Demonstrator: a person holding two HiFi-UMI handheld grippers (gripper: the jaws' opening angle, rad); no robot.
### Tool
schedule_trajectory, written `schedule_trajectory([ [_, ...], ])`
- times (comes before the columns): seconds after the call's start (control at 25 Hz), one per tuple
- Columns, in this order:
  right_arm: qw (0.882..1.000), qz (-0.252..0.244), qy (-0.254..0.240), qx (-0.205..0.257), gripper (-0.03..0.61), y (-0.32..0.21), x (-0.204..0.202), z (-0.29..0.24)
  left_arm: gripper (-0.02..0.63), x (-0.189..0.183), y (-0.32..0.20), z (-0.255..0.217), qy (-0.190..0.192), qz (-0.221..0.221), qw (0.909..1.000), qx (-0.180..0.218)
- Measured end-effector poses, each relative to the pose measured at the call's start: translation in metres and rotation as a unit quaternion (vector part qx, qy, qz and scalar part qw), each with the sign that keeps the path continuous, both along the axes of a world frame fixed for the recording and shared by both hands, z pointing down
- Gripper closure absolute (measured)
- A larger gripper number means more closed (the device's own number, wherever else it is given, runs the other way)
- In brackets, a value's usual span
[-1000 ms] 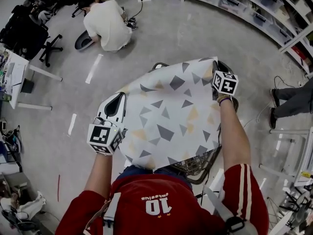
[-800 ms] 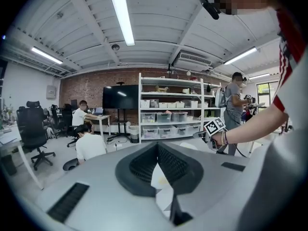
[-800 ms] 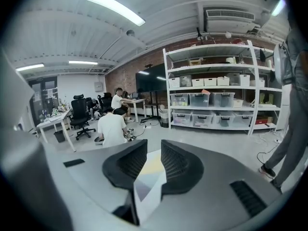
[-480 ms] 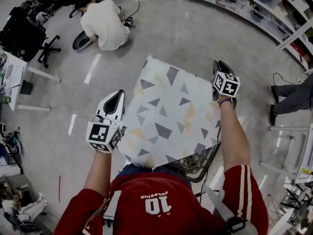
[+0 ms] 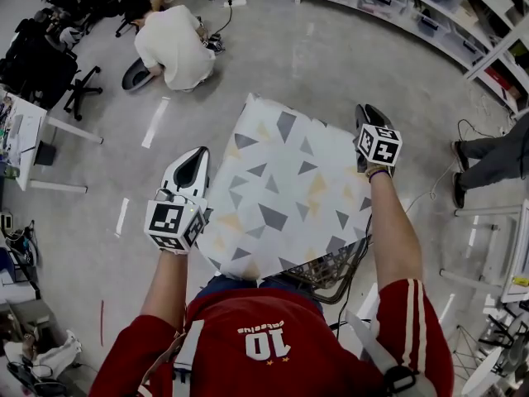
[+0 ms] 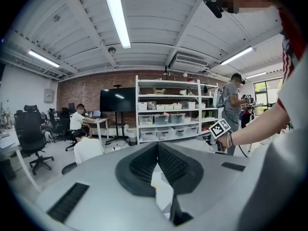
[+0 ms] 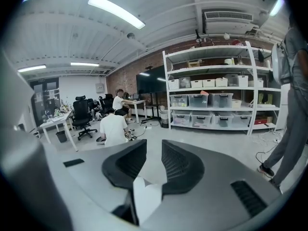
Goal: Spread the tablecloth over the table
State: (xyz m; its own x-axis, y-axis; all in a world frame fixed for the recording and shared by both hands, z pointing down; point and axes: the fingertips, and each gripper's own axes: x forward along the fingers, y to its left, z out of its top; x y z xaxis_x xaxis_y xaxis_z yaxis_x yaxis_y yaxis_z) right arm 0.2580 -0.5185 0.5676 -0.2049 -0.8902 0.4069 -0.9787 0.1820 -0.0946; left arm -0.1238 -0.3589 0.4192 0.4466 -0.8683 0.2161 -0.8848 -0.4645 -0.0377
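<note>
The tablecloth [image 5: 277,197], white with grey and yellow triangles, lies spread out flat between my two grippers in the head view. My left gripper [image 5: 192,170] holds its left edge, and in the left gripper view the jaws [image 6: 157,146] are shut on a fold of tablecloth [image 6: 162,192]. My right gripper [image 5: 369,116] is at the cloth's right edge. Its jaws [image 7: 154,146] have just been opening and stand apart, with a corner of tablecloth [image 7: 147,197] loose between them near their base. The table is hidden under the cloth except for a dark wire frame [image 5: 331,278].
A person in a white shirt [image 5: 172,44] crouches on the floor beyond the cloth. Shelves with bins [image 5: 397,2] line the far right. A black office chair [image 5: 41,60] and a desk [image 5: 21,131] stand at the left. Someone's legs [image 5: 496,160] are at the right.
The cloth's far edge has swung out away from me and the cloth now lies flatter and squarer. My right gripper has shifted slightly up and left in the head view; the left has stayed put.
</note>
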Motion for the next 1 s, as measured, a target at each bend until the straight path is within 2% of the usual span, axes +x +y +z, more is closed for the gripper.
schedule_trajectory([
  [0.6, 0.998, -0.028, -0.003, 0.063, 0.491, 0.079, -0.006, -0.06, 0.607, 0.022, 0.051, -0.034, 0.004, 0.009, 0.9995, 0.032],
  [1.0, 0.992, -0.035, -0.006, 0.124, 0.485, 0.138, -0.035, -0.132, 0.607, 0.039, 0.061, -0.057, 0.026, 0.049, 0.9974, 0.046],
])
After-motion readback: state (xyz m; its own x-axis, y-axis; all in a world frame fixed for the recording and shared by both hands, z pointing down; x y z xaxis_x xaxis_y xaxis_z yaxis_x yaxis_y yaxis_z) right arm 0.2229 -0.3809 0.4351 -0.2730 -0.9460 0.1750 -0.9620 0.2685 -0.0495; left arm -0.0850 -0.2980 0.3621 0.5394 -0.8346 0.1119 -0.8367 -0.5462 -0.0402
